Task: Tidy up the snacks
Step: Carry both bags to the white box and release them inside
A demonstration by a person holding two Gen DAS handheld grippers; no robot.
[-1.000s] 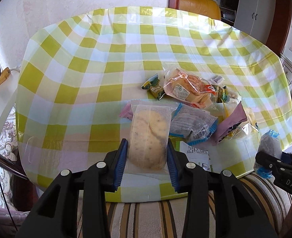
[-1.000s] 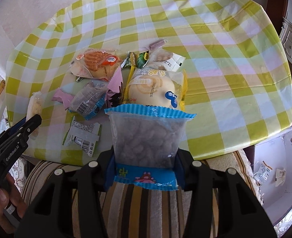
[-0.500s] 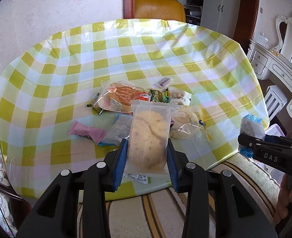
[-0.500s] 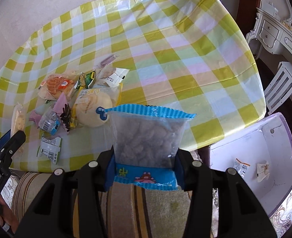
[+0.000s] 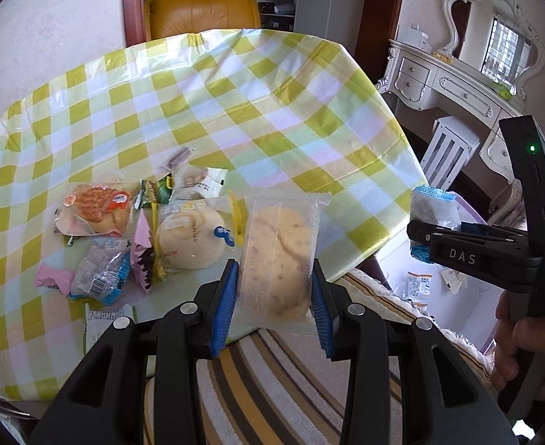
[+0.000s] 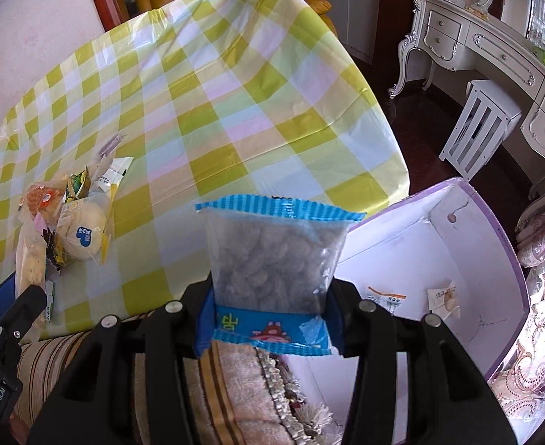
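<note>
My left gripper [image 5: 274, 289] is shut on a clear packet with a round speckled biscuit [image 5: 278, 256], held above the table's near edge. My right gripper [image 6: 272, 300] is shut on a blue-edged packet of pale puffed snacks [image 6: 272, 259], held over the edge of a white box with a purple rim [image 6: 439, 259]; it also shows in the left wrist view [image 5: 433, 211]. Several snack packets lie in a pile on the table: an orange pastry [image 5: 94, 211], a round bun [image 5: 191, 237], a pink packet [image 5: 52, 278].
The table wears a yellow-green checked cloth [image 5: 217, 111]. The box holds two small packets [image 6: 387, 298]. A striped rug [image 5: 272, 389] lies below. A white dresser [image 6: 495, 48] and stool [image 6: 476, 122] stand at the right, an orange chair [image 5: 202, 11] behind the table.
Both grippers have swung to the right with their packets. The white box has come into full view under the right gripper, and the snack pile has shifted left.
</note>
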